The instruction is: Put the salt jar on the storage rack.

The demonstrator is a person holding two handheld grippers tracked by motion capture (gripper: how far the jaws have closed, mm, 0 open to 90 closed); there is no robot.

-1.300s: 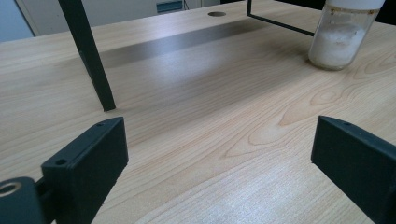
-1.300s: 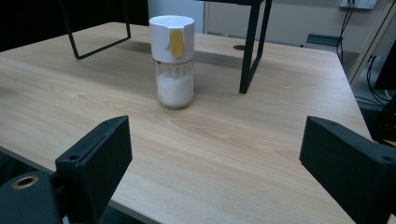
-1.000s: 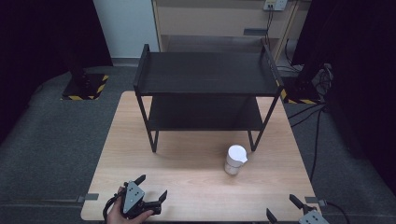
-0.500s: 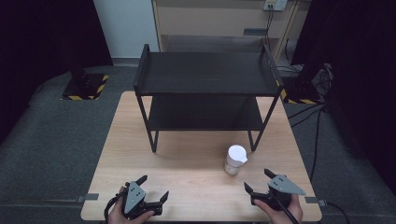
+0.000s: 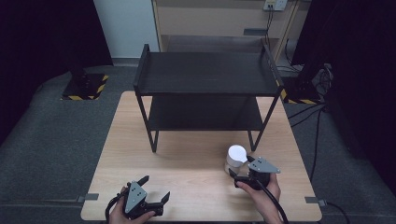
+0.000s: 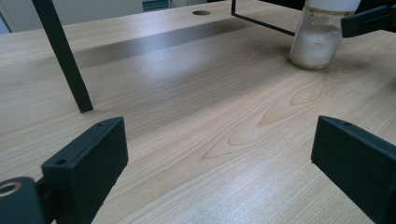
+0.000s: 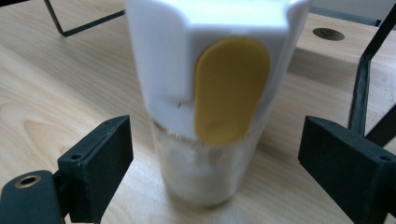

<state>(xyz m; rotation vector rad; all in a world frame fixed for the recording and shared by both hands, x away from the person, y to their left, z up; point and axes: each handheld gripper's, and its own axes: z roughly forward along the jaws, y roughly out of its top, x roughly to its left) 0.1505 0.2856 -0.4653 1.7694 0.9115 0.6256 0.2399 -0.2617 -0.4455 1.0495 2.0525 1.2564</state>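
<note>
A small glass jar (image 5: 235, 161) with a white cap stands upright on the counter (image 5: 187, 163), toward the right edge and a little in front of the front right leg of the black shelf rack (image 5: 205, 93). In the right gripper view the jar (image 7: 208, 116) holds a white powder in its lower part, and the cap carries a yellow oval tab facing the camera. The right claw (image 5: 243, 168) sits at the jar, its jaws spread on either side of the glass with a gap on each side; they have just been closing a little, with the jar between them but not pressed. The picture is soft up close, so whether a pad grazes the glass is hard to say, though it looks clear. The person's right hand (image 5: 264, 189) holds that claw from the near edge. The left claw (image 5: 154, 193) rests by the near left corner of the counter, well apart from the jar, its jaws spread wide with bare wood between them. The rack stands at the far half of the counter, both shelves dark.
</note>
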